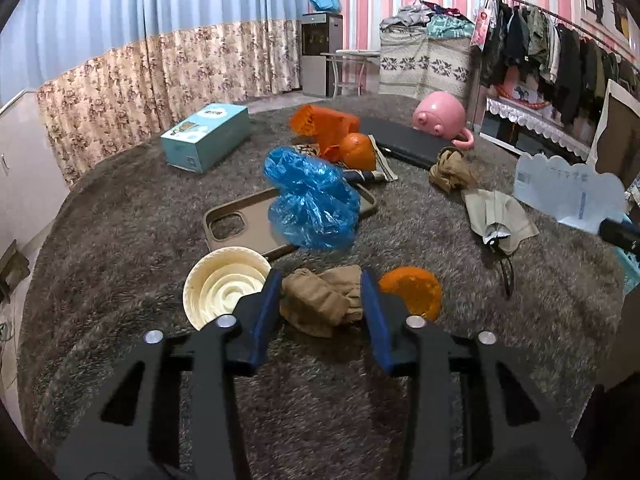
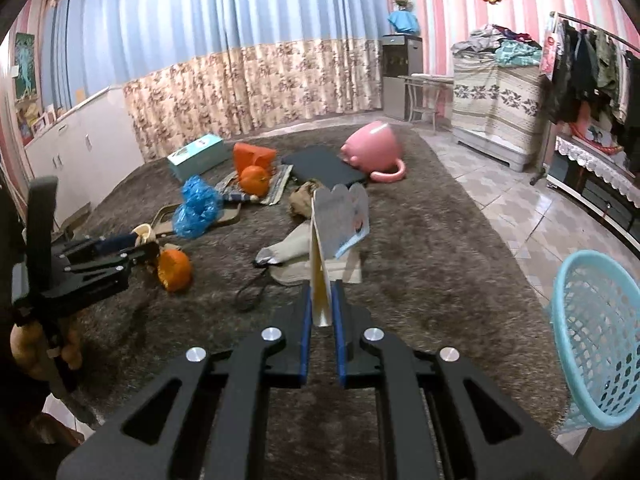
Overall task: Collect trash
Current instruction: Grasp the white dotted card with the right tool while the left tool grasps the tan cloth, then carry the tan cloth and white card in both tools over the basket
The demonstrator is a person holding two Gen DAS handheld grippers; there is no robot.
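The right claw (image 2: 322, 300) is pinched nearly closed on a folded paper card (image 2: 340, 220), held by its lower edge so the card stands up and away from the claw, long axis running along the fingers. What the coming move turns on, as I judge it, is where the blue basket (image 2: 596, 344) lies from that claw: low on its right side, standing at the rug's (image 2: 420, 240) edge, near but apart from the card. So the card would need carrying rightward and over the rim before letting go; this hand is much the nearer to the basket. The left claw (image 1: 320, 300) is narrowed around a crumpled brown wad (image 1: 320, 300) lying on the rug straight ahead between its fingers; the blue pads flank the wad on both sides, but whether they press it I cannot tell. An orange peel (image 1: 412, 292) lies just to the right of that claw and a cream lid (image 1: 224, 288) just to its left, both close enough to be snagged. From the left claw the basket lies far off to the right, only a sliver of it showing at the left view's edge, so its load would cross the rug.
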